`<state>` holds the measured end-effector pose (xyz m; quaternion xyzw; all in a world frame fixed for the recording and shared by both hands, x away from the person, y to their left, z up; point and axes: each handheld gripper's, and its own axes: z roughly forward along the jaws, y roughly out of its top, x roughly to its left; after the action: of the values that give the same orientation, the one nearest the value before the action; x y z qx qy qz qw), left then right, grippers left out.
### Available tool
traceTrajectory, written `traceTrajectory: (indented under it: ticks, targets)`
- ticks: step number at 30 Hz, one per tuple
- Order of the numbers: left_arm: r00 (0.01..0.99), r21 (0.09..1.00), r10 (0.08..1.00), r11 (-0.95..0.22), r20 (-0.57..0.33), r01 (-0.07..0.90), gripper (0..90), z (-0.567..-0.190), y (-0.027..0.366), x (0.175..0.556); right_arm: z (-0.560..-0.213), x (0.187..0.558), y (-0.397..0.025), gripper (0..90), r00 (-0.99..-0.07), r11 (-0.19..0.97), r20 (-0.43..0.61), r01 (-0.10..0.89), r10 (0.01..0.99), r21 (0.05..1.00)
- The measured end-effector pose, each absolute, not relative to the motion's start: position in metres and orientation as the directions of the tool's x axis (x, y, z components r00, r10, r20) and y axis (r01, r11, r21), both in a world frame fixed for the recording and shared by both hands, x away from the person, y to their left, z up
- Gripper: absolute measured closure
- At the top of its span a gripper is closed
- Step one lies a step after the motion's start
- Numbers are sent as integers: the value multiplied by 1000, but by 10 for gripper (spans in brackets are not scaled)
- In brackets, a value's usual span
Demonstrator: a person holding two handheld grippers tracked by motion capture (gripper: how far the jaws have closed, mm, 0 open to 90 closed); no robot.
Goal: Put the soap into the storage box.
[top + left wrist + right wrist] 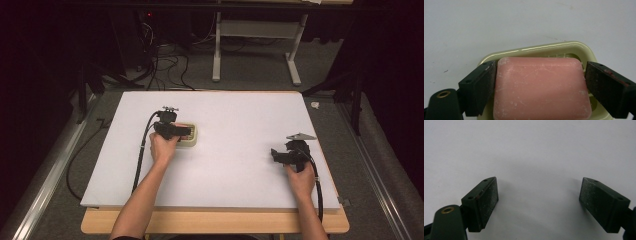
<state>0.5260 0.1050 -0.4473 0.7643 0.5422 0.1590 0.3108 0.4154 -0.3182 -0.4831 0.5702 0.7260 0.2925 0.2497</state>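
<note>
The left gripper [540, 82] straddled a pink soap bar [541, 87] lying in a pale green dish [554, 48] on the white counter [240, 120], its jaws seemingly touching but not yet squeezing. The right gripper [539, 202] hovered wide apart, holding nothing. Next likely needed: closing firmly, then lifting.

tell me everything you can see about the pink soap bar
The soap bar is a pink, rounded rectangular block with a matte, waxy surface flecked with whitish scuffs. It lies flat in a pale yellow-green soap dish on the white table. The left gripper straddles it, one jaw against its left side, the other just beside its right.
</note>
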Motion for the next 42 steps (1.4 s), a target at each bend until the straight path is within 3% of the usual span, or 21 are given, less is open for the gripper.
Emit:
traceTrajectory:
  ticks: [42]
  targets:
    - [440, 693, 896, -282, -57, 663, 148, -418, 109, 500, -483, 415, -318, 163, -225, 178, -29, 682, 974, 709]
